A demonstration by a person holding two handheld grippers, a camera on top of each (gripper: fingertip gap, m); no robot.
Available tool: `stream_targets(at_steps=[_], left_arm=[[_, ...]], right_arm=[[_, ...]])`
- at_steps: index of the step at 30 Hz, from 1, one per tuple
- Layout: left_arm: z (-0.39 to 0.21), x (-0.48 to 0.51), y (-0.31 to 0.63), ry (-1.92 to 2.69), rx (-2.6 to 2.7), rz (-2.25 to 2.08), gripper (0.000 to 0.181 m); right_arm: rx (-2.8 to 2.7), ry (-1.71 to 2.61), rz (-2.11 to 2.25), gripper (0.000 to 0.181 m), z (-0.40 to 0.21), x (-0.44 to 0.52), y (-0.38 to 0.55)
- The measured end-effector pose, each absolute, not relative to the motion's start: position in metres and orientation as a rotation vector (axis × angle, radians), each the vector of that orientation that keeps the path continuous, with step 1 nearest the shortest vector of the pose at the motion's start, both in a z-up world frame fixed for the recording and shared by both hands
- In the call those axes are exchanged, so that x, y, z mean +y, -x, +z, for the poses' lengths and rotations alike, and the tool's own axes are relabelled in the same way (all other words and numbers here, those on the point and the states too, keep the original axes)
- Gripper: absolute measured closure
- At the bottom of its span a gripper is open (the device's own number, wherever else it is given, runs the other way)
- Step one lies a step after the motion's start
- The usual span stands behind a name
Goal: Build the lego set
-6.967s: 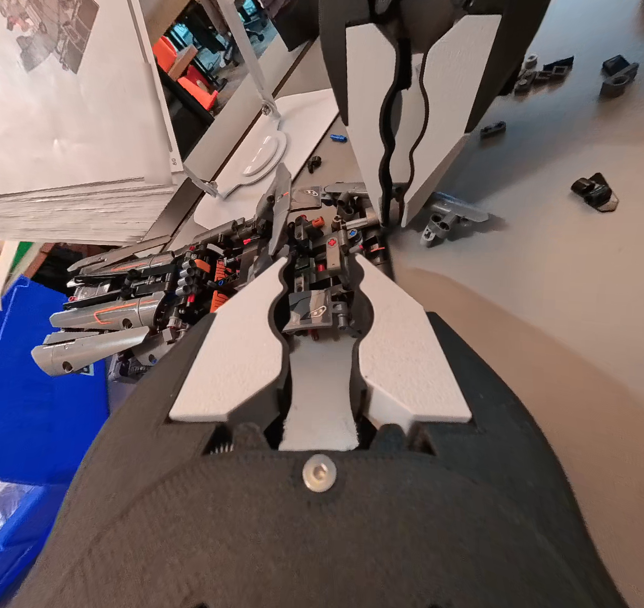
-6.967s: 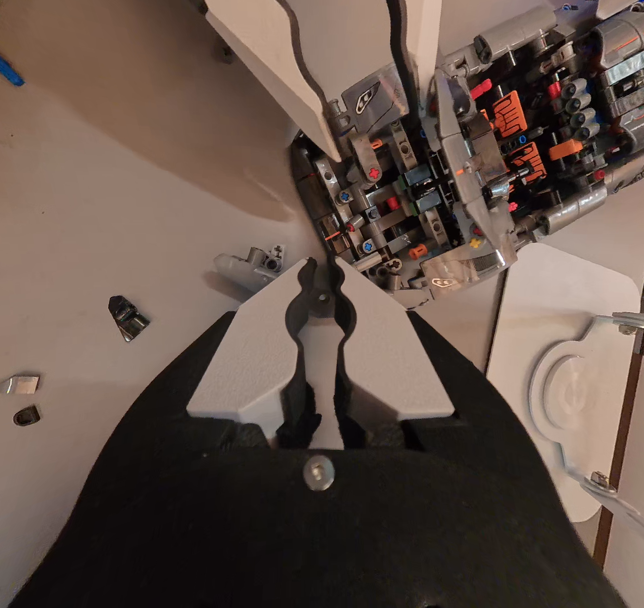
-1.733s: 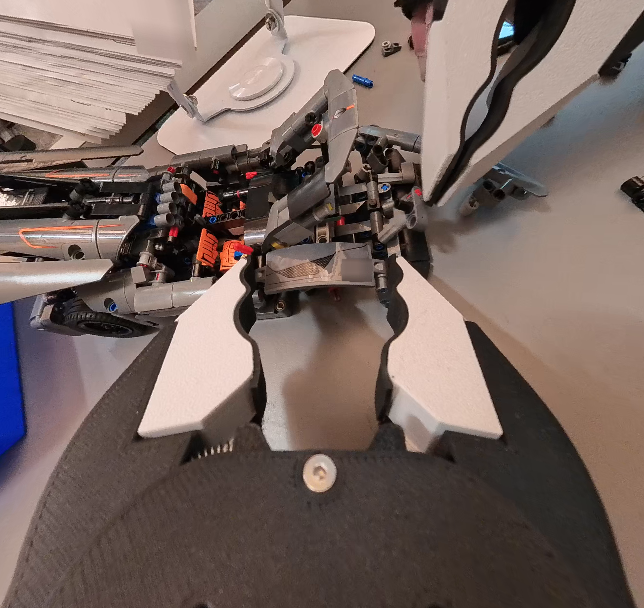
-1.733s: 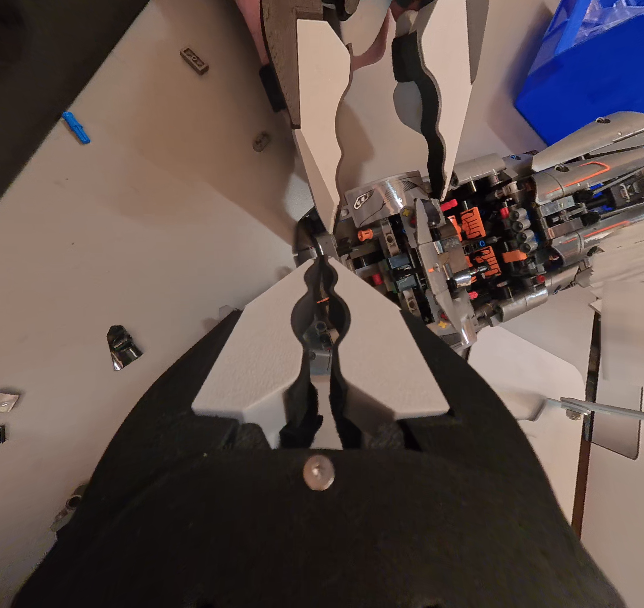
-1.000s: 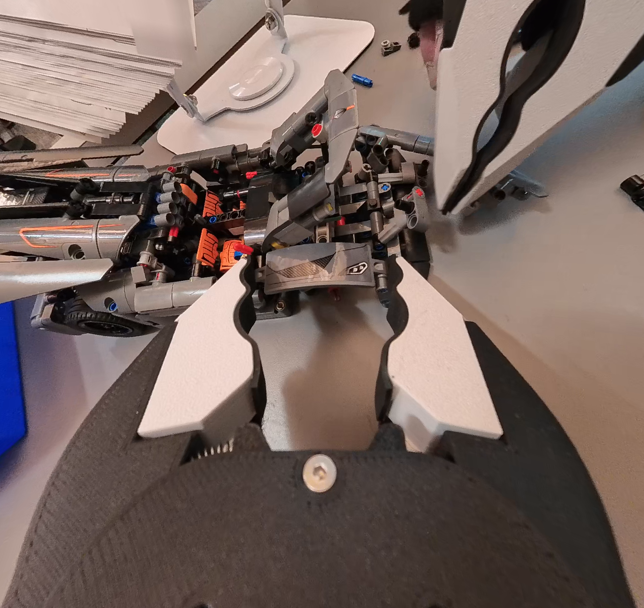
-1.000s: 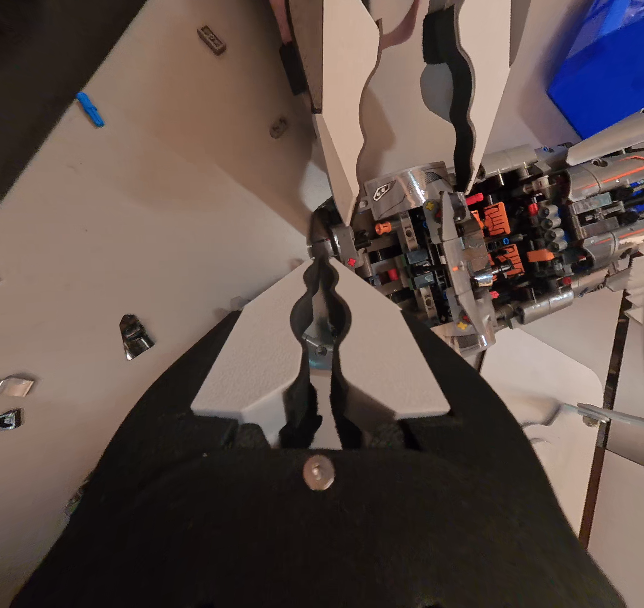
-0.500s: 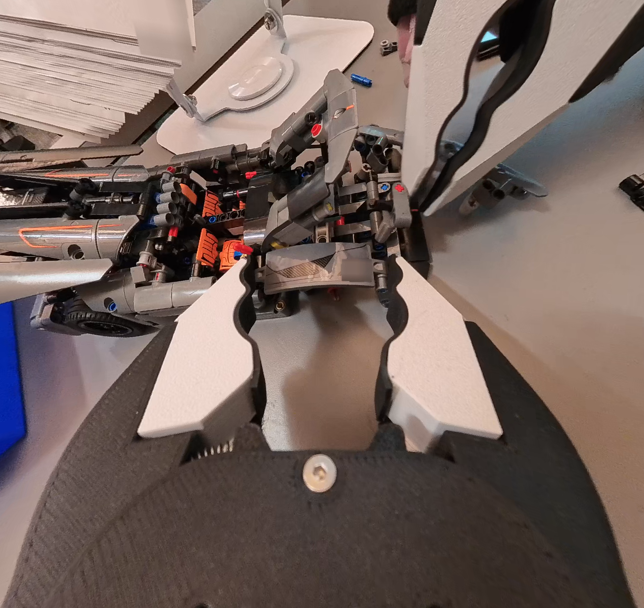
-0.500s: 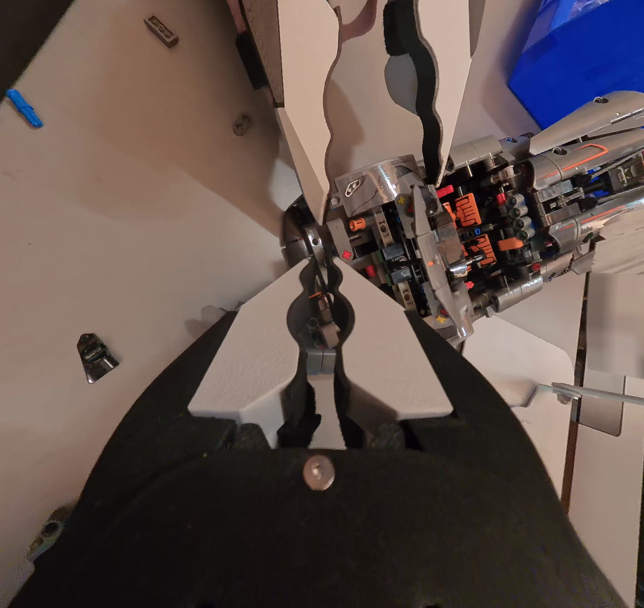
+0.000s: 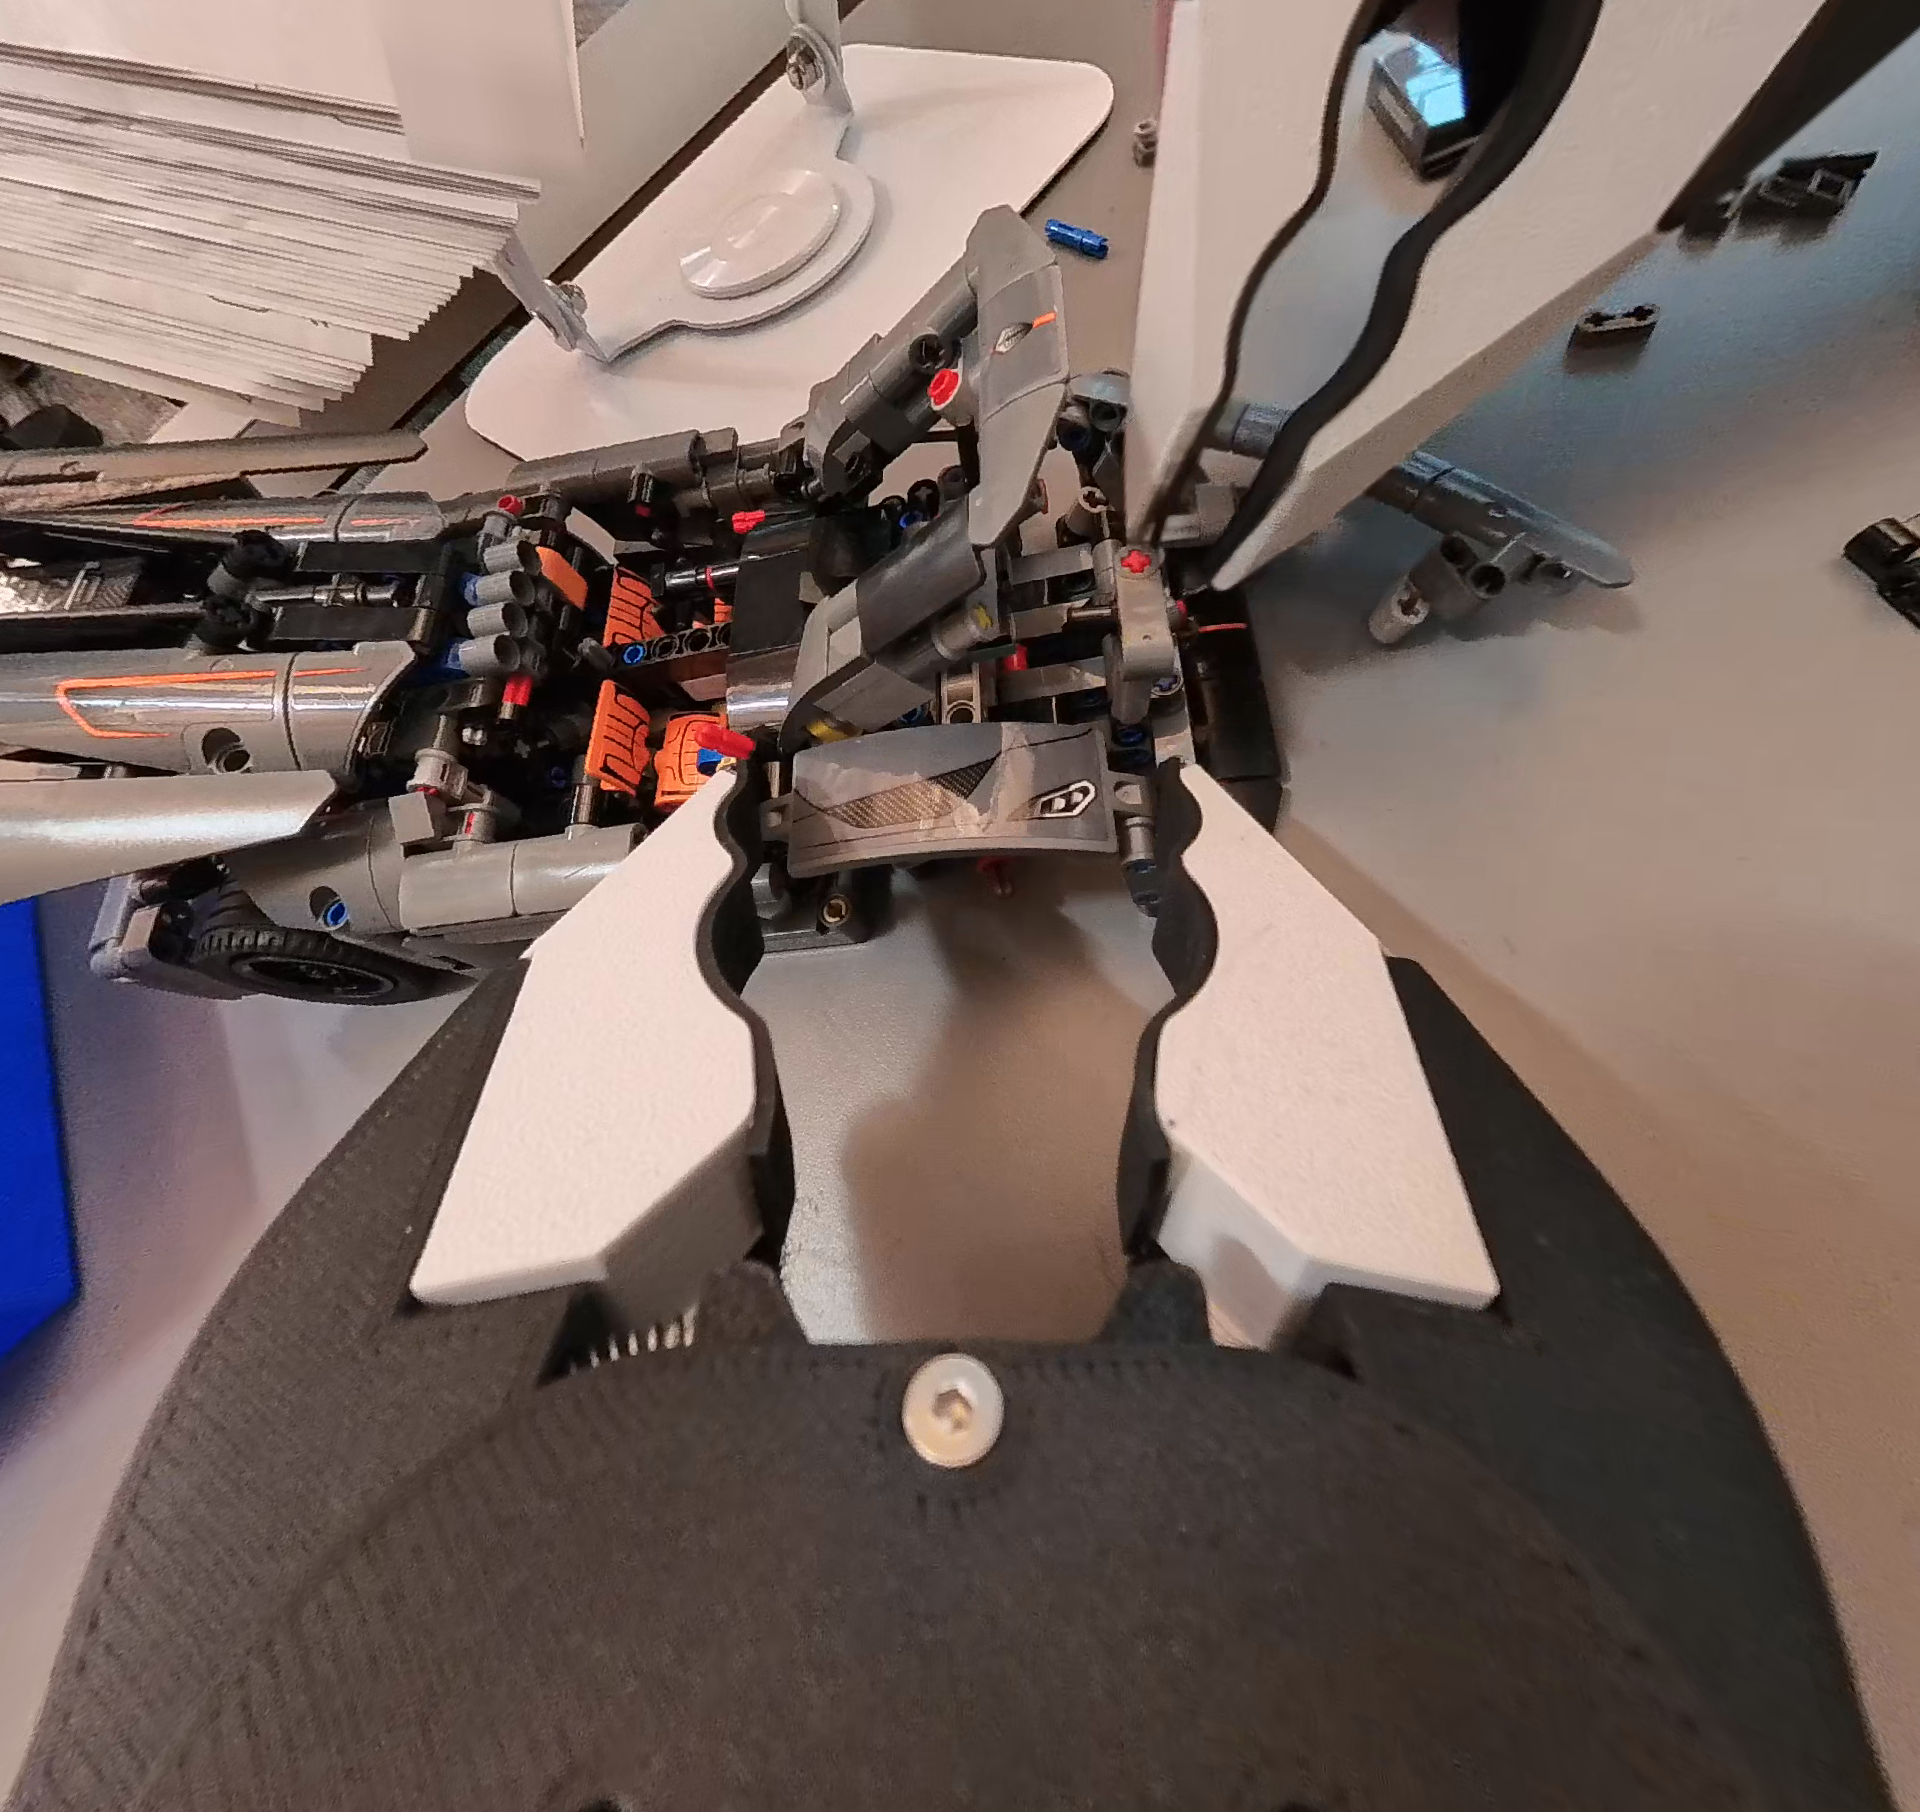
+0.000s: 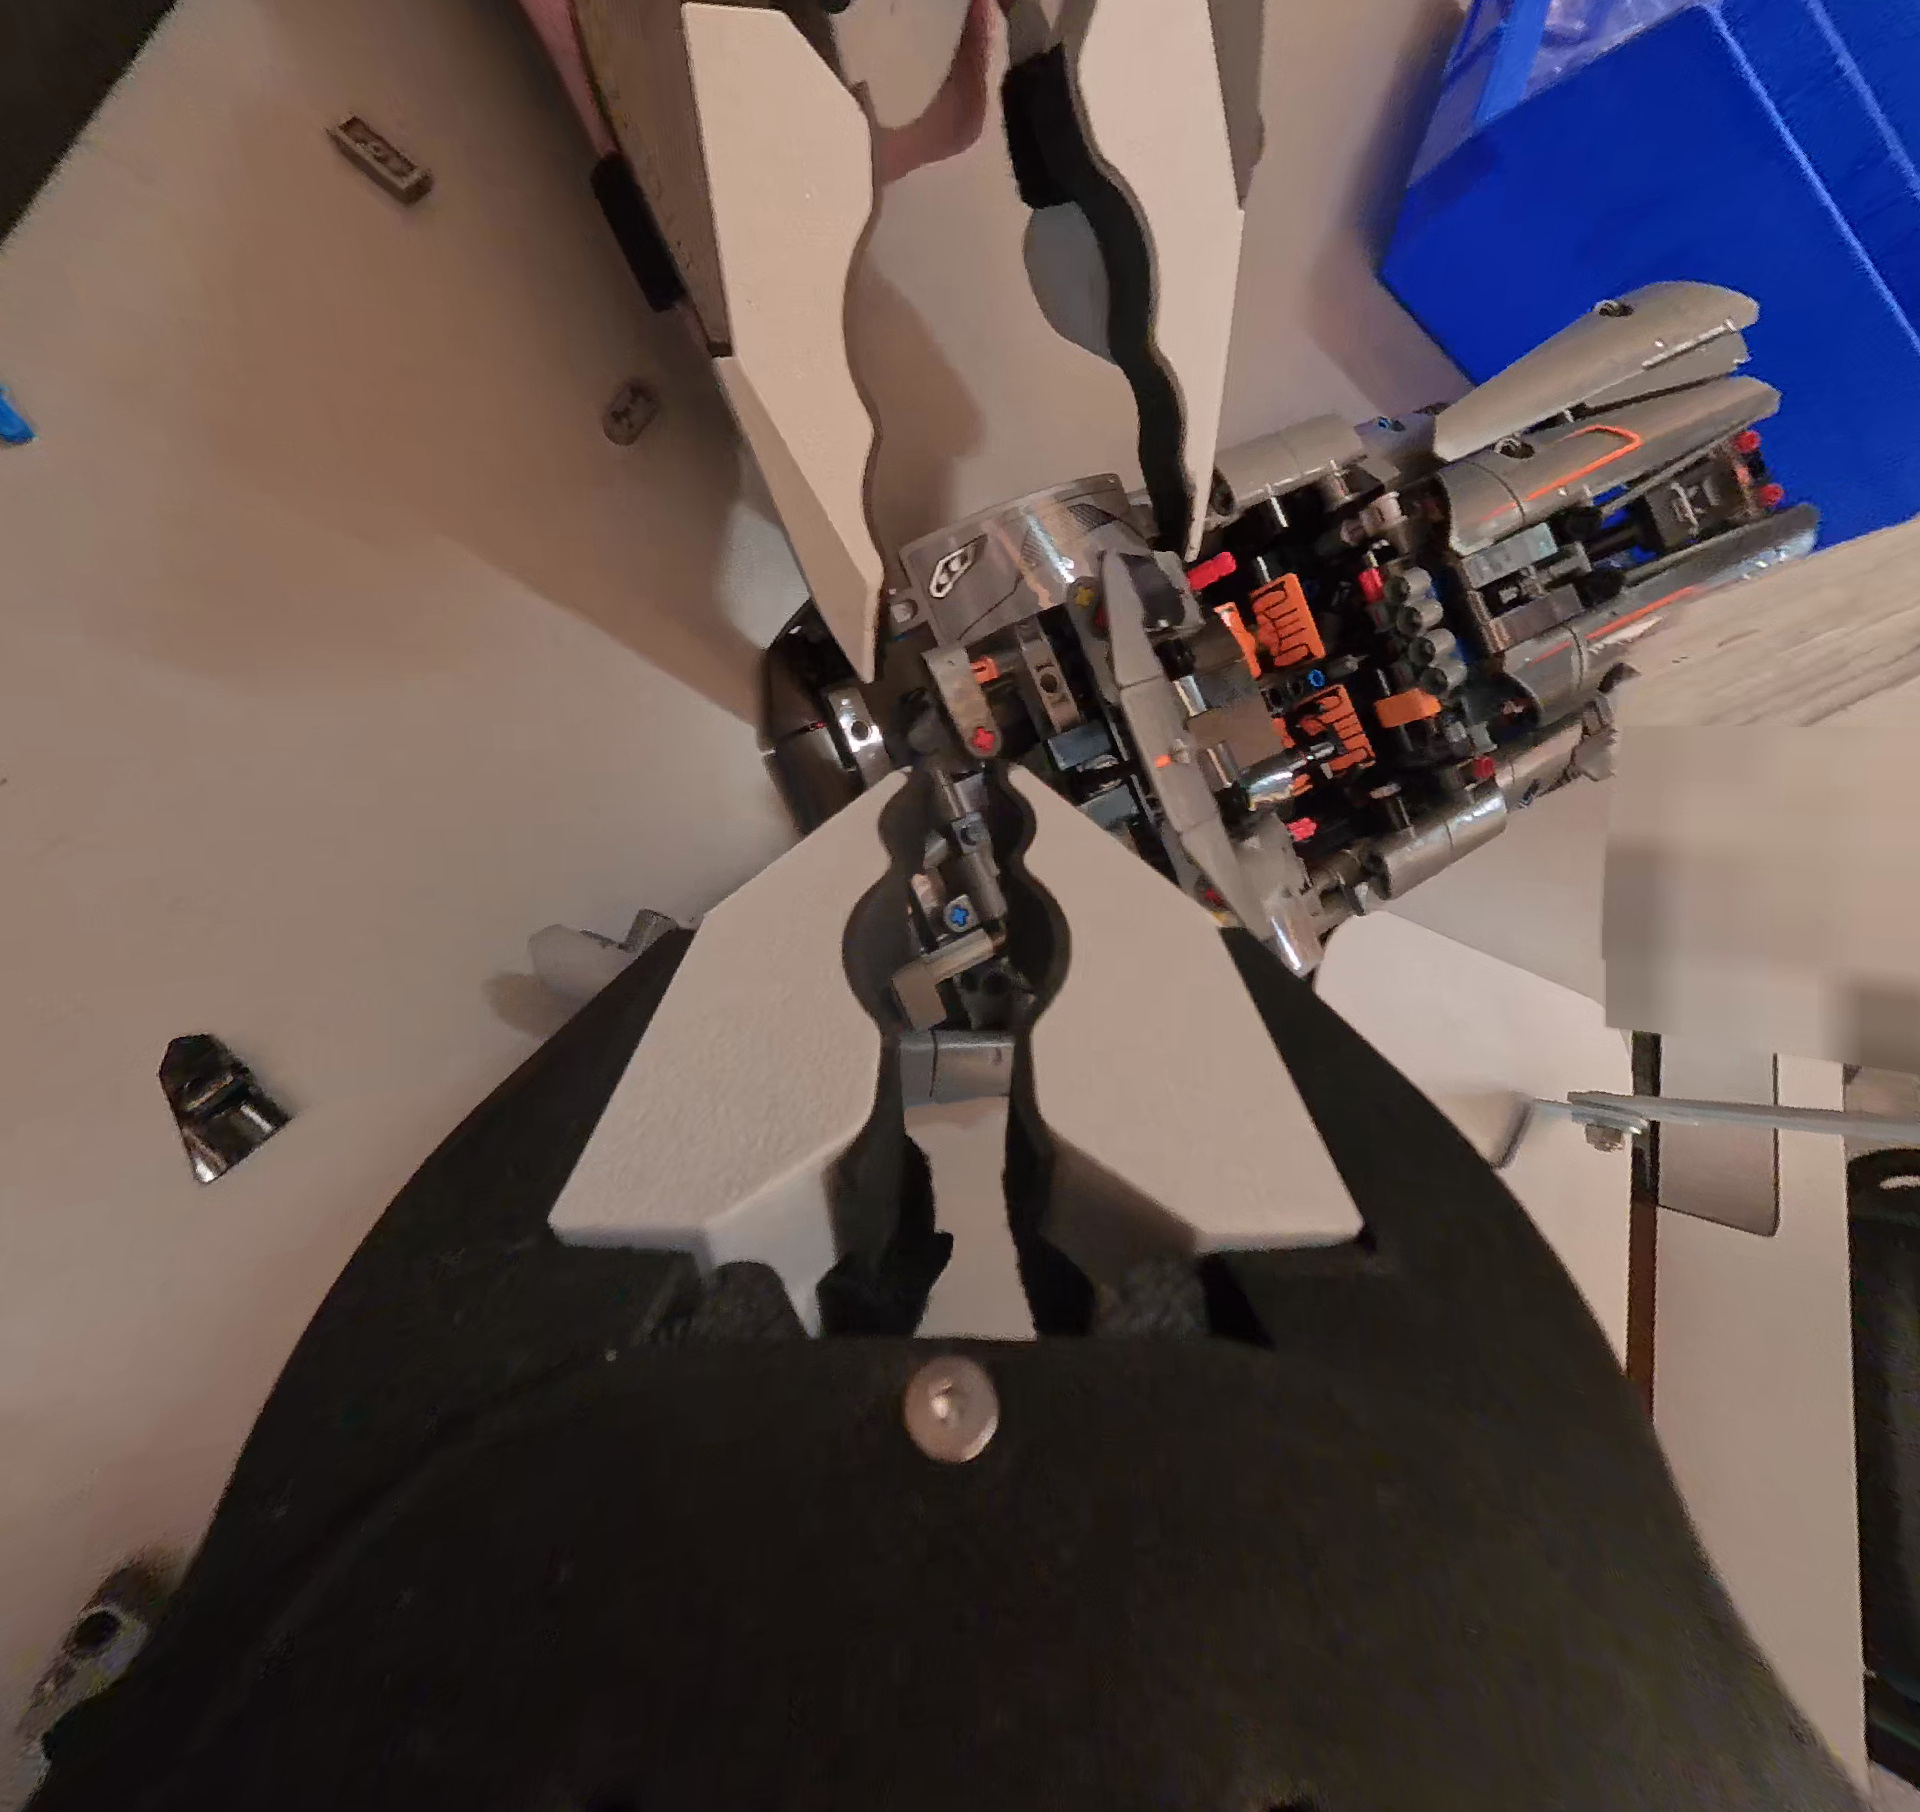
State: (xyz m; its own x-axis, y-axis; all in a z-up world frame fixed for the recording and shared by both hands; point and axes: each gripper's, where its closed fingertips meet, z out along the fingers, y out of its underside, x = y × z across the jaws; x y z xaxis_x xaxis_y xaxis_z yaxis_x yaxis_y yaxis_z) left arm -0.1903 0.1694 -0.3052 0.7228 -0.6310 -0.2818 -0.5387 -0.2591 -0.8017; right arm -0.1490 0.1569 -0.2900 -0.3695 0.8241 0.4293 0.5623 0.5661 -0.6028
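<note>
The grey, black and orange lego car (image 9: 623, 640) lies on the table and also shows in the right wrist view (image 10: 1299, 682). My left gripper (image 9: 956, 796) is clamped across the car's curved grey panel (image 9: 935, 796), one finger on each side. My right gripper (image 10: 964, 775) is shut on a small grey technic piece (image 10: 951, 1066) and holds it against the car's end, beside a grey beam with a red axle (image 10: 971, 713). In the left wrist view the right gripper (image 9: 1179, 557) comes down from the upper right onto that end.
A stack of instruction pages (image 9: 208, 204) and a white stand base (image 9: 779, 235) lie behind the car. A blue bin (image 10: 1662, 204) is beyond it. Loose parts lie around: a grey assembly (image 9: 1486, 557), a blue pin (image 9: 1075, 238), a black piece (image 10: 213, 1097), a small plate (image 10: 379, 157). There is about 5 cm between the tips of the two grippers. The small plate (image 10: 379, 157) is about equally far from each gripper, around 15 cm.
My right gripper has moved in and down onto the car's end with the grey piece, and the red-axle beam has swung. My left gripper has stayed clamped on the curved panel.
</note>
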Motion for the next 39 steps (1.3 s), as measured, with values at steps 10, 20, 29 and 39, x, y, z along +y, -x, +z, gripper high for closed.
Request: stream_targets(at_steps=[10,20,29,39], left_arm=[[-0.304,0.168,0.188,1.922,0.900,-0.139,0.104],[-0.285,0.169,0.181,1.826,0.863,-0.131,0.102],[-0.284,0.170,0.186,1.828,0.848,-0.099,0.106],[-0.284,0.169,0.187,1.829,0.848,-0.104,0.118]], right_arm=[[-2.052,1.119,0.466,0.169,-0.293,0.157,0.155],[-2.063,1.114,0.469,0.169,-0.293,0.155,0.154],[-2.076,1.104,0.468,0.170,-0.294,0.154,0.153],[-2.095,1.089,0.462,0.174,-0.294,0.150,0.152]])
